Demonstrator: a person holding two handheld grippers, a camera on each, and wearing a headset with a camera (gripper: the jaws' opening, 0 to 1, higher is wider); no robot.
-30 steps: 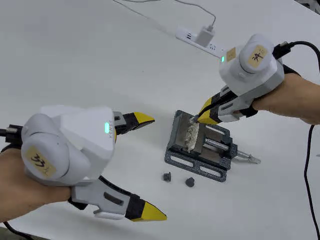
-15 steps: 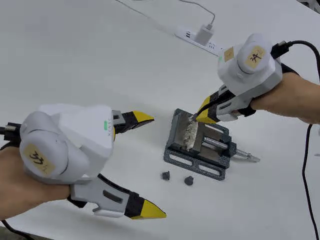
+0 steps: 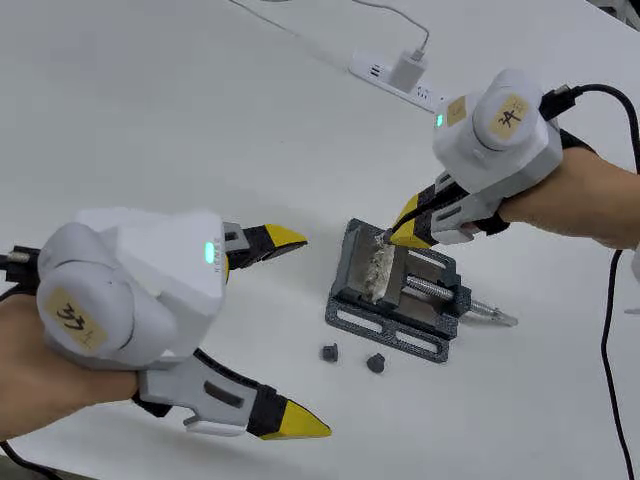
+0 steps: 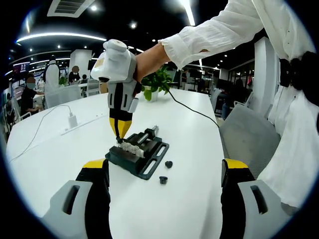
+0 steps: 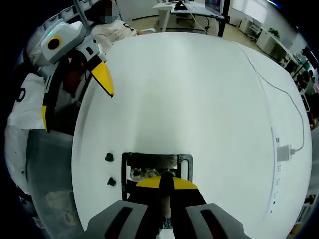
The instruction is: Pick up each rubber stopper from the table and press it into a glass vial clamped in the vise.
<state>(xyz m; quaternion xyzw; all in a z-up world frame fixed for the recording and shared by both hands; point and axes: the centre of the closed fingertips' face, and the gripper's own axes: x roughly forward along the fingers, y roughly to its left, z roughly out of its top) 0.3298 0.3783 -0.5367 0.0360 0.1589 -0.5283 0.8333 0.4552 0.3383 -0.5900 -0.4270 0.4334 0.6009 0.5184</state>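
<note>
A dark vise (image 3: 421, 318) (image 4: 149, 158) (image 5: 184, 160) stands on the white table and clamps a row of glass vials (image 3: 379, 268) (image 5: 142, 173). My right gripper (image 3: 390, 240) (image 5: 167, 181) (image 4: 119, 135) is shut, its yellow tips resting on the vial at the far end of the row. Whether anything small is pinched there is hidden. Two dark rubber stoppers (image 3: 330, 352) (image 3: 376, 363) (image 4: 168, 164) (image 5: 108, 158) lie loose in front of the vise. My left gripper (image 3: 295, 332) (image 4: 164, 167) (image 5: 104, 77) hovers wide open to the left of the vise, holding nothing.
A white power strip (image 3: 400, 85) with a plugged charger and cable lies at the far side of the table. A black cable (image 3: 608, 340) trails from my right gripper along the right edge. Chairs and a person's sleeve appear behind in the left gripper view.
</note>
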